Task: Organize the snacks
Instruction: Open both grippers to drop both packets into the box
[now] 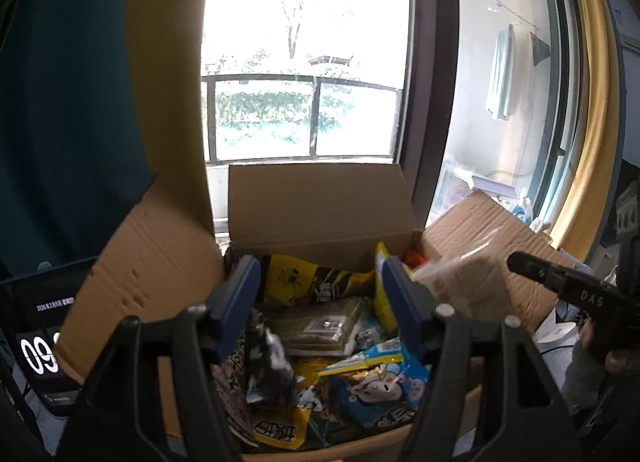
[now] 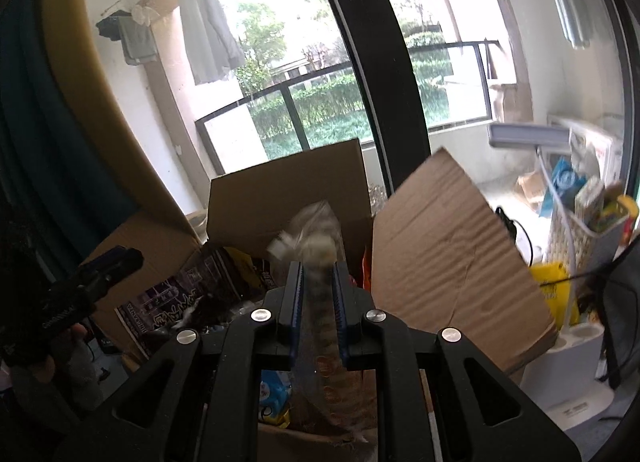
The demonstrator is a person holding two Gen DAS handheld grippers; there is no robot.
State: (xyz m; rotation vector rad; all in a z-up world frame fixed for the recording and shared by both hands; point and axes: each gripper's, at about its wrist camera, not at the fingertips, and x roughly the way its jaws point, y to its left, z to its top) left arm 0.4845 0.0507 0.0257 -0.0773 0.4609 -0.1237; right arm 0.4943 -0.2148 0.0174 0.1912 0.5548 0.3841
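- Now the right gripper [image 2: 318,294] pinches a clear bag [image 2: 316,246] lengthwise, above the box's [image 2: 288,197] right edge.
- Left gripper [image 1: 320,294] hangs open, empty, over the box's middle.

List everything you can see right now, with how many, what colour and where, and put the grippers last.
cardboard box: one, brown, flaps open, in front of the window
snack packets: several, exact count unclear; yellow, blue and dark ones, piled inside the box
flat greenish pack: one, lying on the pile mid-box
clear snack bag: one, transparent with pale contents, blurred, over the box
clock display: one, black with white digits, left of the box
hanging clothes: a few, pale and dark, on the balcony
white basket: one, right of the box
left gripper: black with blue pads, open over the box, nothing between them
right gripper: black with blue pads, closed on the clear snack bag
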